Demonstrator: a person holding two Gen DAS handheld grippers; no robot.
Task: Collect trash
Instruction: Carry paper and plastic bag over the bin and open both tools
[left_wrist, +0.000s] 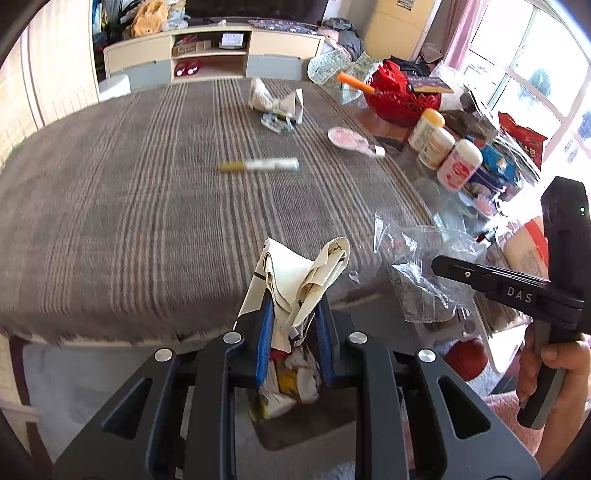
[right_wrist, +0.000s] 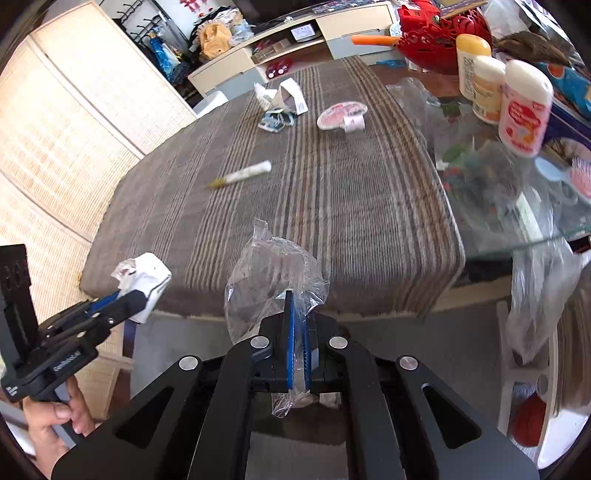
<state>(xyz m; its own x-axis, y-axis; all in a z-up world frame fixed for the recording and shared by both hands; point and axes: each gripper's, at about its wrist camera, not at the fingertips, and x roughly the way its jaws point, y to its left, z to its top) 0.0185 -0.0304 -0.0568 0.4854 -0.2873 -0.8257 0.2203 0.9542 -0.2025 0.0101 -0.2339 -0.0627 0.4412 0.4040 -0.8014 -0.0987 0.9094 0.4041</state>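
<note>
Holding loads in both tongs: left tongs (left_wrist: 293, 321) clamped on a crumpled paper wad (left_wrist: 303, 273), right tongs (right_wrist: 297, 332) pinched fully closed on a clear plastic wrapper (right_wrist: 273, 273). Each sits at the near edge of the bench (left_wrist: 110, 221), pitched down toward the floor gap in front of it. Below the left tongs, straight under the paper, I can see a bin (left_wrist: 288, 387) with trash already in it, so the drop looks like nearly straight down for the left; the right tongs are beside it to the right, so I'd judge they need a short shift leftward first. Left hand is nearer the bin. Remaining litter lies ahead on the striped cloth, all well apart from both tongs: one pen-like stick (right_wrist: 242, 175) mid-bench, long axis running roughly left-right across the view; one crumpled paper-and-foil heap (right_wrist: 280, 105) at the far end, exact piece count unclear; one round pink lid (right_wrist: 341, 115) just right of that heap. Count: two pieces in hand, three spots left on the cloth. Three bottles (right_wrist: 524, 110) and a red basket (right_wrist: 432, 40) on the glass side to the right look like keepers, not trash. Stick is roughly central, slightly nearer the left hand.
</note>
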